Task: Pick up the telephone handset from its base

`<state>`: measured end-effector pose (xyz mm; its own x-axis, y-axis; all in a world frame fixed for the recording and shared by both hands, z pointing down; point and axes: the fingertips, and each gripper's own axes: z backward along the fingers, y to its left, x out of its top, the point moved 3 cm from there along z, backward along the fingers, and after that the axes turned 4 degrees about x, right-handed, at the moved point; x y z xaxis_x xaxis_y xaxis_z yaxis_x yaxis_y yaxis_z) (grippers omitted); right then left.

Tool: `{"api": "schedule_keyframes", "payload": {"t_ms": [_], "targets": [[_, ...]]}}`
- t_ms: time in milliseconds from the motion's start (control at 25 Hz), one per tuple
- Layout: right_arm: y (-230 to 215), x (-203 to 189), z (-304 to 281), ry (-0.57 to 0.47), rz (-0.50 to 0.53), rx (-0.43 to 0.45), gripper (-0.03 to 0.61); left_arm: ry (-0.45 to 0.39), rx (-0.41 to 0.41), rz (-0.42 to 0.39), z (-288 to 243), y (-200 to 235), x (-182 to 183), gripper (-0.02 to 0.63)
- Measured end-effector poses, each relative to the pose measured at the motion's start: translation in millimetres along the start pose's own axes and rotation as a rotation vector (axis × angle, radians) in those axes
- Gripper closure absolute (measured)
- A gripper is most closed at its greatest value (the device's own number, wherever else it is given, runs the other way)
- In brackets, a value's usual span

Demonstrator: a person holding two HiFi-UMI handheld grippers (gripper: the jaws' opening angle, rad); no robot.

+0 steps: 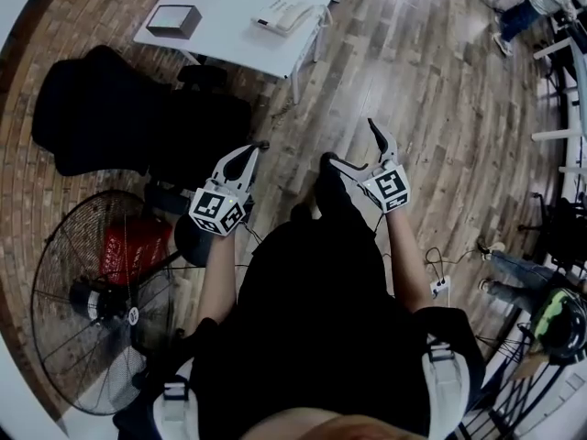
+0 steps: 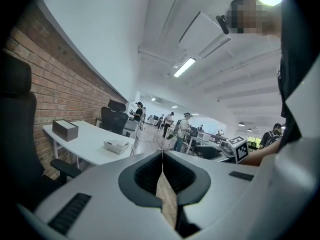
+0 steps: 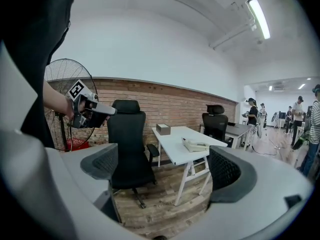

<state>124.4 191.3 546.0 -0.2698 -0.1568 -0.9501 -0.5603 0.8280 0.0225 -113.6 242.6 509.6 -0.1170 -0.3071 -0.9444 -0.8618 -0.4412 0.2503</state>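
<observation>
A white telephone (image 1: 282,14) with its handset on the base sits on a white table (image 1: 229,35) far ahead of me; it also shows as the telephone (image 2: 116,145) and the telephone (image 3: 195,145). Both grippers are held in the air in front of the person's body, well short of the table. My left gripper (image 1: 255,147) is shut with its jaws pressed together and nothing between them (image 2: 162,156). My right gripper (image 1: 350,143) is open and empty, the telephone seen through the gap between its fingers (image 3: 165,174).
A dark box (image 1: 174,20) lies on the table's left part. A black office chair (image 1: 101,108) stands between me and the table. A floor fan (image 1: 92,291) and a red crate (image 1: 133,246) stand to my left. People stand at the far right.
</observation>
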Motion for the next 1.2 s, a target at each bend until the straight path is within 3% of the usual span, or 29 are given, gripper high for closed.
{"api": "schedule_keyframes", "payload": {"t_ms": [760, 1200], "targets": [[-85, 7, -46, 0.018, -0.026, 0.004, 0.039, 0.012, 0.024, -0.004, -80, 37, 31, 0.592], [-140, 14, -73, 0.015, -0.044, 0.056, 0.04, 0.015, 0.072, -0.003, -125, 50, 48, 0.592]]}}
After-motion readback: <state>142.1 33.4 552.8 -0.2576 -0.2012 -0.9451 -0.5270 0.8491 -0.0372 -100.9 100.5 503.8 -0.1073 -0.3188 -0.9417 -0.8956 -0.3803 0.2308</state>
